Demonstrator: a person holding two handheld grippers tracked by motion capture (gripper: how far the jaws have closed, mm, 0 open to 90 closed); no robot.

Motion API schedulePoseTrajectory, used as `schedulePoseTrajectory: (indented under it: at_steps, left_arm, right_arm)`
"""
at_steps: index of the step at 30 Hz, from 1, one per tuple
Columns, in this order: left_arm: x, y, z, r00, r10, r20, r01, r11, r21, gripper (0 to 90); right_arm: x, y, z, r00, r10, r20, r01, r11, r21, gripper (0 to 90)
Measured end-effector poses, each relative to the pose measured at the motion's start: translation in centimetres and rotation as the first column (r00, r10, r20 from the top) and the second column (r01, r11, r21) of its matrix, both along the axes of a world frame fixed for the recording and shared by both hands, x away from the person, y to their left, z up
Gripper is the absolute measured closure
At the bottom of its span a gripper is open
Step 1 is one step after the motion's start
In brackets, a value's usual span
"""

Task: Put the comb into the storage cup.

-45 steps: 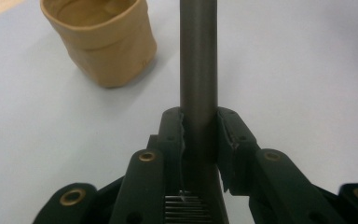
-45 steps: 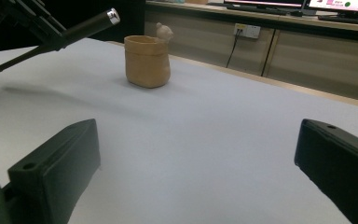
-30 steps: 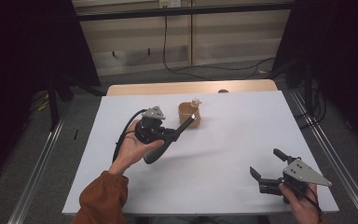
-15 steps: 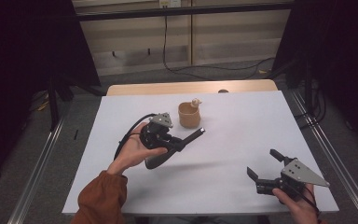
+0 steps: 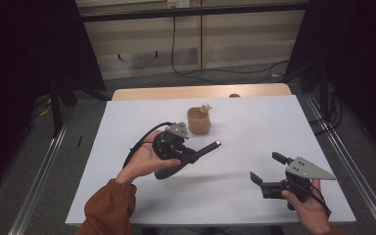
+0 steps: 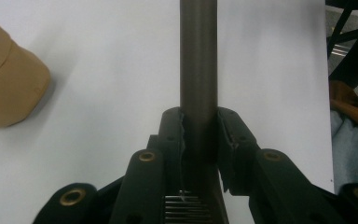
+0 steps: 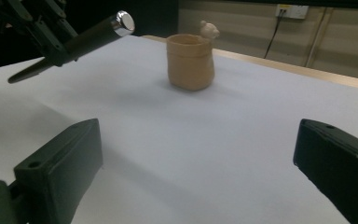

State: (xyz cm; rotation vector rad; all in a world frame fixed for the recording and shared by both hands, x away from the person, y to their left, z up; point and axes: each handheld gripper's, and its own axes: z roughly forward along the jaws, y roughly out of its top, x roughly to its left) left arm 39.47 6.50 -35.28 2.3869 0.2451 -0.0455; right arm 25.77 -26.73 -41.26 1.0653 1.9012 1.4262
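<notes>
The dark cylindrical rod (image 5: 206,148), smooth and capped with a shiny metal end, is hanging level just in front of the tan cup (image 5: 199,121). The left gripper (image 5: 196,155) is clamping it. The right gripper (image 5: 267,168), well right of the cup, is standing wide open over the white table (image 5: 274,122).

cup (image 6: 7,81) cut by left edge (gripper view), rod (image 6: 198,56) tip cropped above

A dark rod (image 6: 198,70) is clamped between the black jaws at centre frame; a tan cup (image 6: 7,81) is seen at upper left.
</notes>
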Motion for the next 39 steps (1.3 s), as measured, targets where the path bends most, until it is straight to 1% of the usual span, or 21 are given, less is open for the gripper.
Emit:
schedulePoseTrajectory:
  at_steps: [3,5,6,9,11,12,13,15,17,19,20,22,23,24,26,27,28,31,35,36,39]
  left_arm:
    - [-0.3,-0.5,0.3,0.9999,-0.010,0.004,0.010,0.9999,0.010,73.1]
    - [-0.3,-0.9,0.3,0.9997,-0.024,-0.001,0.024,0.9996,0.016,73.0]
    - [-0.4,-1.2,0.2,0.9997,-0.024,-0.002,0.024,0.9994,0.026,73.1]
    - [-0.5,-1.7,0.2,0.9987,-0.051,-0.008,0.051,0.9979,0.038,73.0]
    - [-0.7,-2.3,0.3,0.9973,-0.073,-0.008,0.074,0.9949,0.070,73.0]
    - [-0.7,-2.5,0.3,0.9973,-0.073,0.003,0.073,0.9938,0.084,73.1]
    - [-0.7,-2.8,0.4,0.9963,-0.086,-0.006,0.086,0.9922,0.091,73.0]
    - [-0.6,-2.9,0.4,0.9964,-0.084,-0.007,0.084,0.9925,0.088,73.1]
    - [-0.6,-3.1,0.1,0.9952,-0.097,-0.016,0.098,0.9909,0.093,73.1]
    - [-0.6,-3.3,-0.3,0.9922,-0.120,-0.032,0.123,0.9866,0.107,73.0]
    - [-0.5,-3.3,-0.5,0.9934,-0.110,-0.032,0.113,0.9872,0.113,73.1]
    - [-0.5,-3.3,-0.6,0.9941,-0.104,-0.029,0.107,0.9860,0.127,73.1]
    - [-0.5,-3.2,-0.6,0.9942,-0.102,-0.034,0.105,0.9876,0.117,73.1]
    - [-0.4,-3.1,-0.5,0.9934,-0.109,-0.034,0.113,0.9867,0.118,73.0]
    - [-0.4,-2.9,-0.3,0.9937,-0.107,-0.033,0.110,0.9873,0.115,73.1]
    - [-0.4,-2.9,-0.3,0.9937,-0.108,-0.033,0.111,0.9871,0.116,73.1]
    - [-0.4,-2.9,-0.3,0.9955,-0.092,-0.022,0.094,0.9888,0.116,73.0]
    - [-0.3,-2.8,-0.5,0.9961,-0.086,-0.022,0.088,0.9895,0.115,73.0]
    - [-0.3,-2.8,-0.7,0.9955,-0.092,-0.024,0.094,0.9877,0.125,73.0]
    - [-0.3,-2.8,-0.7,0.9954,-0.093,-0.020,0.095,0.9871,0.129,73.0]
    - [-0.6,-3.0,-0.8,0.9944,-0.103,-0.024,0.106,0.9840,0.144,73.0]
  right_arm:
    - [0.4,0.5,0.1,0.9980,0.045,-0.045,-0.045,0.9990,-0.004,0.9]
    - [0.5,0.8,0.1,0.9937,0.083,-0.075,-0.084,0.9964,-0.009,1.3]
    - [0.6,1.1,0.3,0.9885,0.112,-0.102,-0.115,0.9930,-0.026,1.4]
    - [0.7,1.2,0.7,0.9857,0.125,-0.113,-0.130,0.9907,-0.039,1.3]
    - [0.8,1.2,1.4,0.9811,0.150,-0.123,-0.157,0.9864,-0.049,0.6]
    - [1.0,1.2,1.9,0.9784,0.164,-0.126,-0.173,0.9831,-0.061,0.5]
    - [1.4,1.1,2.6,0.9754,0.175,-0.134,-0.187,0.9785,-0.086,0.4]
    - [1.6,1.1,2.9,0.9746,0.179,-0.135,-0.192,0.9776,-0.087,0.3]
    - [2.1,1.1,3.2,0.9686,0.194,-0.155,-0.210,0.9737,-0.089,0.2]
    - [2.5,1.3,3.1,0.9557,0.213,-0.203,-0.237,0.9659,-0.103,1.0]
    - [2.7,1.3,3.1,0.9471,0.215,-0.238,-0.248,0.9614,-0.119,2.5]
    - [3.3,1.4,3.3,0.9340,0.237,-0.267,-0.279,0.9511,-0.132,2.2]
    - [3.5,1.4,3.5,0.9262,0.250,-0.283,-0.294,0.9470,-0.128,2.2]
    - [3.8,1.5,3.8,0.9217,0.260,-0.288,-0.308,0.9414,-0.137,2.6]
    - [4.2,1.8,4.2,0.9208,0.265,-0.286,-0.317,0.9363,-0.152,2.6]
    - [4.5,2.1,4.4,0.9168,0.277,-0.288,-0.331,0.9305,-0.158,2.6]
    - [4.6,2.3,4.4,0.9134,0.283,-0.292,-0.339,0.9268,-0.161,2.5]
    - [5.2,3.2,4.1,0.8896,0.309,-0.336,-0.383,0.9065,-0.178,3.8]
    - [5.7,4.0,3.8,0.8761,0.334,-0.348,-0.412,0.8935,-0.179,3.1]
    - [5.9,4.1,3.7,0.8703,0.344,-0.352,-0.425,0.8860,-0.185,2.4]
    - [6.2,4.6,3.5,0.8578,0.357,-0.370,-0.447,0.8724,-0.197,4.8]
